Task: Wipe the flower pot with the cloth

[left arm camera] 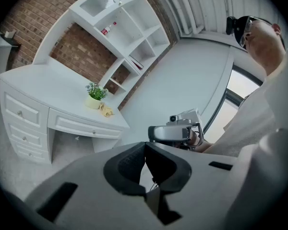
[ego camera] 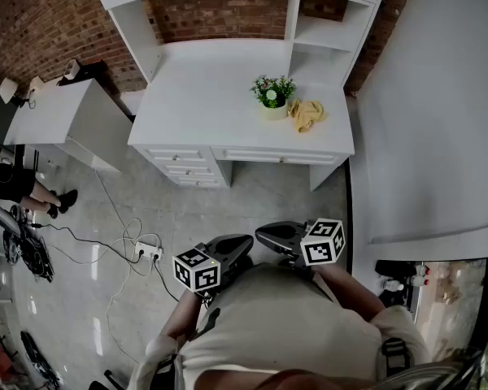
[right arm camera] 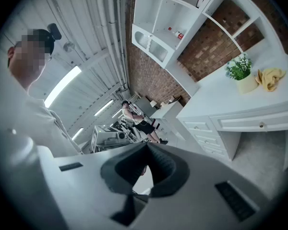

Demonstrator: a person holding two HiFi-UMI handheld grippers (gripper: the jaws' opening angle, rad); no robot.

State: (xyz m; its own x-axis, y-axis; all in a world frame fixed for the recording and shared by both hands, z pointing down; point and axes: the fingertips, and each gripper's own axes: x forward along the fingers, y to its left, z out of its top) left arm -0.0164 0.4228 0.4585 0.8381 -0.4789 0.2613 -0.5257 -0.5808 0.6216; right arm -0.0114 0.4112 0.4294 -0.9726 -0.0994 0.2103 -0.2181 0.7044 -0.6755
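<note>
A small cream flower pot [ego camera: 274,109] with a green plant stands on the white desk [ego camera: 220,96], and a yellow cloth [ego camera: 306,114] lies crumpled just right of it. The pot [left arm camera: 92,101] and cloth [left arm camera: 106,110] also show in the left gripper view, and the pot [right arm camera: 246,84] and cloth [right arm camera: 270,77] in the right gripper view. My left gripper [ego camera: 237,245] and right gripper [ego camera: 270,236] are held close to my body, far from the desk. Both are shut with nothing between their jaws. In the left gripper view, the right gripper [left arm camera: 156,133] shows ahead.
The desk has drawers [ego camera: 179,162] along its front and shelves [ego camera: 325,32] above. A second white table [ego camera: 61,120] stands at the left. A power strip [ego camera: 149,251] and cables lie on the floor. A person [ego camera: 12,187] stands at the far left. A grey wall [ego camera: 427,120] runs along the right.
</note>
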